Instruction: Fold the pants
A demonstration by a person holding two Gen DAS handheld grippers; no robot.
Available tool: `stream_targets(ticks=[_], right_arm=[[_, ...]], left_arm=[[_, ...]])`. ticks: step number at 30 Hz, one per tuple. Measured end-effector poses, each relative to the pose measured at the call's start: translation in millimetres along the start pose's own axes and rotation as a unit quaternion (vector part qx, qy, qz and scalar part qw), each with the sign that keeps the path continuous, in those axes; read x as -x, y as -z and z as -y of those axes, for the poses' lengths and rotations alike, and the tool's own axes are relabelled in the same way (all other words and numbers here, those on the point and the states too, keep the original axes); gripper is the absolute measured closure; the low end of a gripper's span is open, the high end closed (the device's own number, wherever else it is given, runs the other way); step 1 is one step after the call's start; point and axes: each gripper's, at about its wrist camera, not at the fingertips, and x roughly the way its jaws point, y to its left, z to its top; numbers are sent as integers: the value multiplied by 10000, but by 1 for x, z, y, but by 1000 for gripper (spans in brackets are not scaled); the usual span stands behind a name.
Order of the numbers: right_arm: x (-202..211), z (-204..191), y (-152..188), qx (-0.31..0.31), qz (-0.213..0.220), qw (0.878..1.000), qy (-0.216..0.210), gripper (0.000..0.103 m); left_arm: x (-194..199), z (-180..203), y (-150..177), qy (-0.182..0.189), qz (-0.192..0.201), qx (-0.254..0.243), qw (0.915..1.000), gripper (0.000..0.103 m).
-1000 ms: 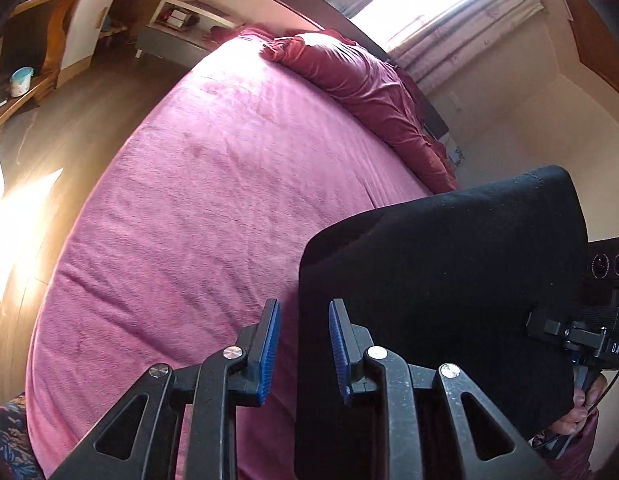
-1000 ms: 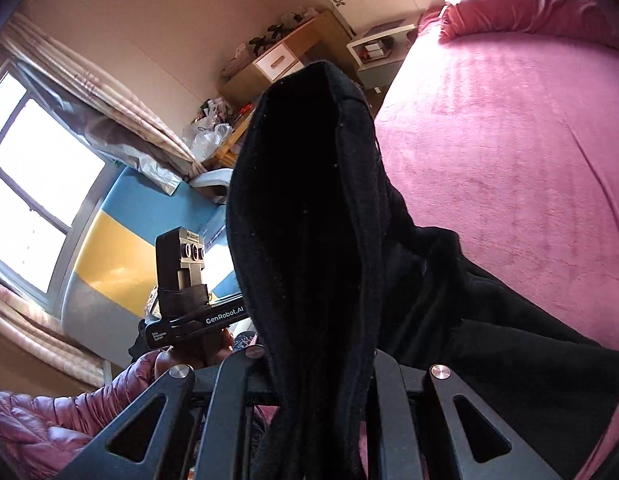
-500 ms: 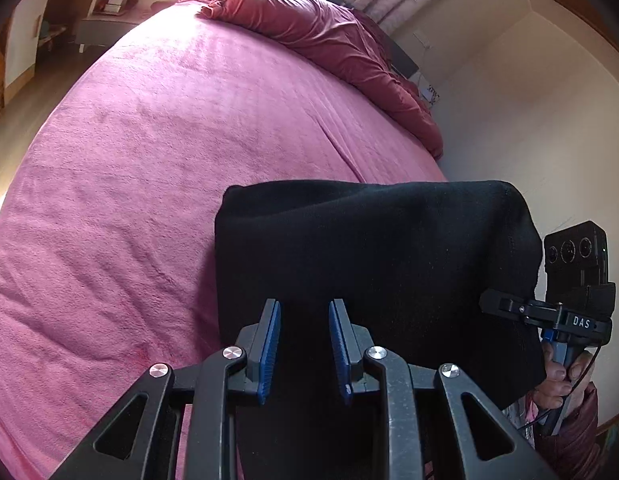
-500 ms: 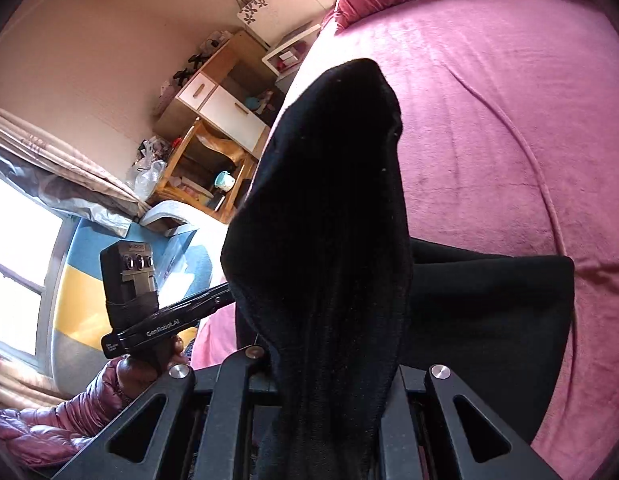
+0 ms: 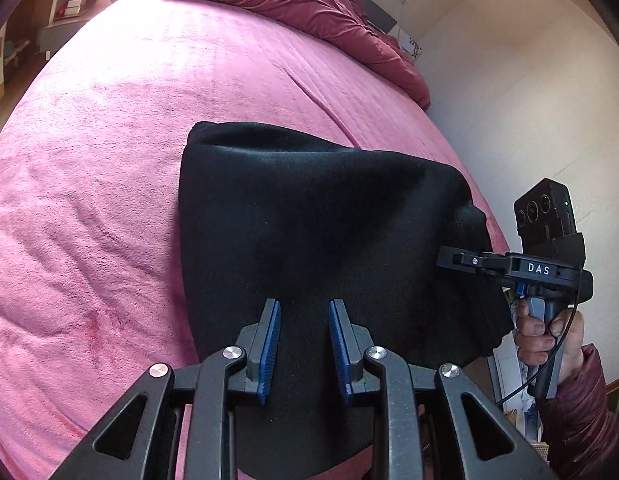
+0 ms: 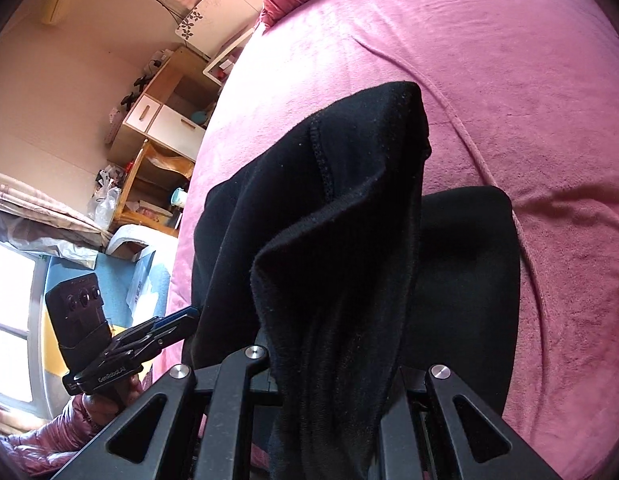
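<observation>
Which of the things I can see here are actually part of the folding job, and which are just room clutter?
Part of the job:
- black pants
- right gripper, clamped on the pants' edge
- left gripper, open, its fingers just over the cloth
- pink bed, the folding surface

Just lying about:
- crumpled red duvet
- wooden shelf unit
- teal cup

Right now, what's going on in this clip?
A person with a handheld gripper in each hand is folding black pants on a pink bed. The right gripper is clamped on an edge of the fabric and holds it up, so the cloth drapes over its jaws in the right wrist view. The left gripper hovers over the pants, its jaws apart and gripping nothing. Part of the pants lies on the bed.
</observation>
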Motion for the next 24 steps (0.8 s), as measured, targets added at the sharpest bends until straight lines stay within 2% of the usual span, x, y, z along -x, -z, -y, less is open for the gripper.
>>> stream_targets(ticks=[3,9,13,19,22,23,24], right_arm=[[-3,7,1,-147,-17,9999,88,90],[-9,29,3,-447,-80,9988,180,86],[-1,53,13,-898,20,9958,-150,78],[17,65,31,-999,68,9945,-319,72],[24,62,38,-896,100,9957,-209,76],[30,60,38,-827,122,9964,-130,87],[33,57,40,-731,169,9972,-57,89]], left_arm=[[-6,10,2,30,-98,-134,9999,78],[-31,19,6,-211,-449,-393,9980,78],[-34,22,6,-139,-487,-396,9979,78],[-36,16,5,4,-483,-257,9985,77],[-27,13,2,72,-431,-233,9988,77],[-24,15,1,90,-406,-252,9988,77],[-22,16,1,99,-391,-263,9988,77]])
